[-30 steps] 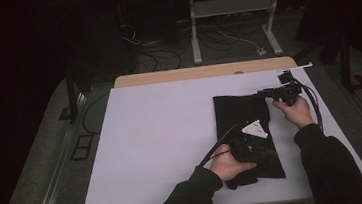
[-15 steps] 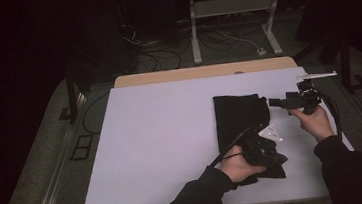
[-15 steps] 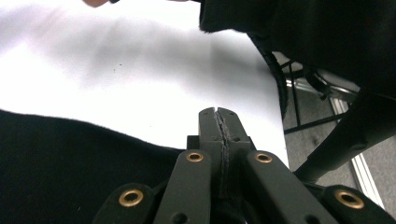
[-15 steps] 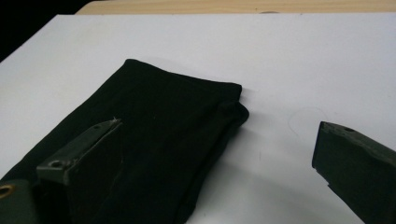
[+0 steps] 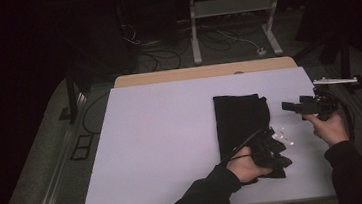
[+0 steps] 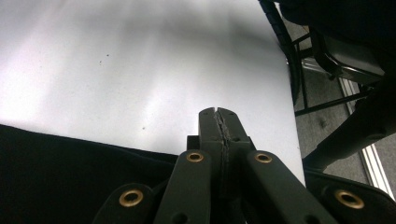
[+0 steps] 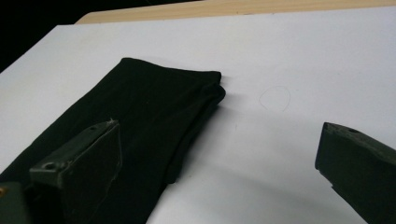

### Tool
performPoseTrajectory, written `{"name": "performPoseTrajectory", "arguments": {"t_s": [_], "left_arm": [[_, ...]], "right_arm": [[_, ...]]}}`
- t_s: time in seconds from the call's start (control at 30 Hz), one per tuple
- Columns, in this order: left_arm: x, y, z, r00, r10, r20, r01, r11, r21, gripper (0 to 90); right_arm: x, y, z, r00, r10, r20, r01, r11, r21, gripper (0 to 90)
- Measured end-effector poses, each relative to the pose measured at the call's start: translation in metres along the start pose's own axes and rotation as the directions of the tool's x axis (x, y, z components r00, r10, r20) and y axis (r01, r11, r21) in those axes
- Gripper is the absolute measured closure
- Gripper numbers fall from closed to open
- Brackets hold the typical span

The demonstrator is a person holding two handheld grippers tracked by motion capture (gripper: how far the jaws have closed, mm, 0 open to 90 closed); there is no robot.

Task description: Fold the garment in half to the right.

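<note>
The right gripper (image 5: 290, 105) has just been opening, and now its jaws stand spread wide with nothing between them. A second ago it sat at the far corner of the black folded cloth (image 5: 241, 121); now it hangs off to the right of the cloth, above bare desk (image 5: 162, 134). That reads as a release: the far end of the fold looks set down and finished with.

Meanwhile the left gripper (image 5: 270, 149) is pressed fully together at the cloth's near end, jaws meeting edge to edge in its own view (image 6: 218, 122). Whether fabric is caught in there, I cannot tell. It has slid a little to the right along that near edge.

The cloth lies on the right half of the desk as a narrow strip, its long axis running from the person's side toward the far edge, the neat folded end (image 7: 205, 81) pointing away, the bunched end near the left hand (image 5: 243, 169).
</note>
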State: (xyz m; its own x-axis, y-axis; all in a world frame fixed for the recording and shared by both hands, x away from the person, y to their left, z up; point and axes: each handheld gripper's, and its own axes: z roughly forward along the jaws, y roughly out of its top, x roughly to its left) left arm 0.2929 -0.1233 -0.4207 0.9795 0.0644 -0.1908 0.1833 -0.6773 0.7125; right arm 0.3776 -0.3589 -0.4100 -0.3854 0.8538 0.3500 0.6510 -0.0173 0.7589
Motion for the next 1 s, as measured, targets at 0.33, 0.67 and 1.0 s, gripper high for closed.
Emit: {"name": "performPoseTrajectory", "arguments": {"t_s": [0.33, 0.67, 1.0], "left_arm": [[0.007, 0.001, -0.011, 0.9983, -0.057, 0.010, 0.058, 0.9960, -0.068, 56.1], [0.015, -0.001, -0.033, 0.9969, -0.078, 0.000, 0.078, 0.9890, -0.126, 21.5], [0.020, -0.008, -0.046, 0.9965, -0.083, -0.010, 0.081, 0.9907, -0.109, 0.0]], "right_arm": [[0.001, -0.001, -0.008, 0.9999, 0.007, -0.011, -0.008, 1.000, -0.022, 0.0], [0.003, -0.007, -0.015, 0.9999, 0.000, -0.016, -0.001, 1.000, -0.021, 0.0], [0.013, -0.012, -0.020, 0.9988, -0.045, -0.018, 0.045, 0.999, -0.007, 0.0]]}}
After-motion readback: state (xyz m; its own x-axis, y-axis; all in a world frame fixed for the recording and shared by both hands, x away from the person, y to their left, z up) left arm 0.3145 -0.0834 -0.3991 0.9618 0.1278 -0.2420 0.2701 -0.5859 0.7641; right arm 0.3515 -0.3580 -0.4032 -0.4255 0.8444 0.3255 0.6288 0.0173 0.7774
